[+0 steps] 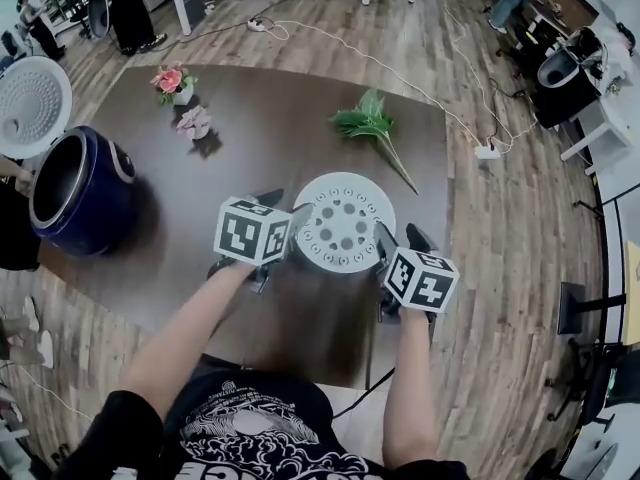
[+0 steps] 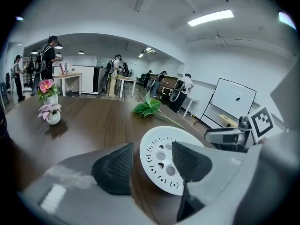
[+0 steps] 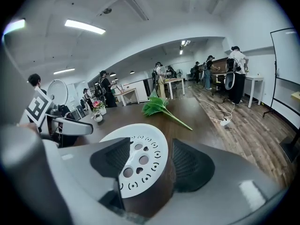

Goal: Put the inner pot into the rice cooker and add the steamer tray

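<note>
The steamer tray lies flat on the table between our two grippers, its perforated face up. Our left gripper sits at its left edge and our right gripper at its right edge. Both have their jaws spread wide and press on nothing. In the left gripper view the tray shows in the gap just ahead of the pads, and it does the same in the right gripper view, so we judge that neither has a grip yet. The rice cooker stands well off to the outer side of our left gripper with its lid thrown back. A pale rim rings its mouth, which we take for the inner pot already seated, though we cannot be sure. Two small flower pots stand between our left gripper and the cooker, and a leafy sprig lies beyond the tray. The rim is thin and sits low, so a jaw arriving too high could skate over it and shove the tray away. If one side closes first, the tray may tilt or spin out. The carry across could clip the flower pots.
</note>
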### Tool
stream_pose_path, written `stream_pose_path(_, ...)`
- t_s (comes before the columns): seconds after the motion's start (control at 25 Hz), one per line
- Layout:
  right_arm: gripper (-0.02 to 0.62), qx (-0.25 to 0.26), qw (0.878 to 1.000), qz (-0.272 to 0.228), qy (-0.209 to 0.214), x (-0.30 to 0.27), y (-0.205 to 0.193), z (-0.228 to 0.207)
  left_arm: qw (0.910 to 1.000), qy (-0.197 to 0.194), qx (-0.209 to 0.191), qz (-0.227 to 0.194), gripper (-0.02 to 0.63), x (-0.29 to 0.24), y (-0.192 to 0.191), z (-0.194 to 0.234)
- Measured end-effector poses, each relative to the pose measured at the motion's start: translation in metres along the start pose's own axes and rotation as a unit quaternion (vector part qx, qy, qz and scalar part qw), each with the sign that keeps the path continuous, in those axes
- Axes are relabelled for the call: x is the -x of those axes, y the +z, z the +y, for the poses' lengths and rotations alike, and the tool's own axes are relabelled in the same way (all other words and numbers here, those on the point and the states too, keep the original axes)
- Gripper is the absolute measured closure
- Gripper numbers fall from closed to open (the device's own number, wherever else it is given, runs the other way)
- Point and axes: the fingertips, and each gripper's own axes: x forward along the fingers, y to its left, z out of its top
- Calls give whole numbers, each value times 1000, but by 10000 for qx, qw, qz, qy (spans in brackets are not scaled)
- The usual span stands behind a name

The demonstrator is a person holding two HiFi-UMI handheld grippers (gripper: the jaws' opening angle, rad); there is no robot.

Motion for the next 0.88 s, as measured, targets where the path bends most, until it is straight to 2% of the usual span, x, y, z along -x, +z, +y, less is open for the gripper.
stream_pose_path(0.16, 314, -118, 9998, 174, 64, -10, -14, -9, 9995, -3, 205, 249, 351, -14, -19, -1)
stream_pose_path(0.32, 314, -142, 9992, 340, 131, -16, -25, -15, 9986, 20, 427, 324, 351, -23, -26, -1)
stream_pose_path(0.48, 317, -259, 9982, 485, 221, -17, -37, -21, 9981, 47, 480, 379, 353, -30, -28, -6)
stream_pose_path(0.76, 369, -403, 9963, 702, 288, -30, -54, -16, 9962, 94, 687, 523, 368, -39, -40, 3)
stream_pose_path(0.88, 392, -425, 9960, 734, 286, -28, -56, -18, 9953, 90, 809, 519, 399, -39, -41, 1)
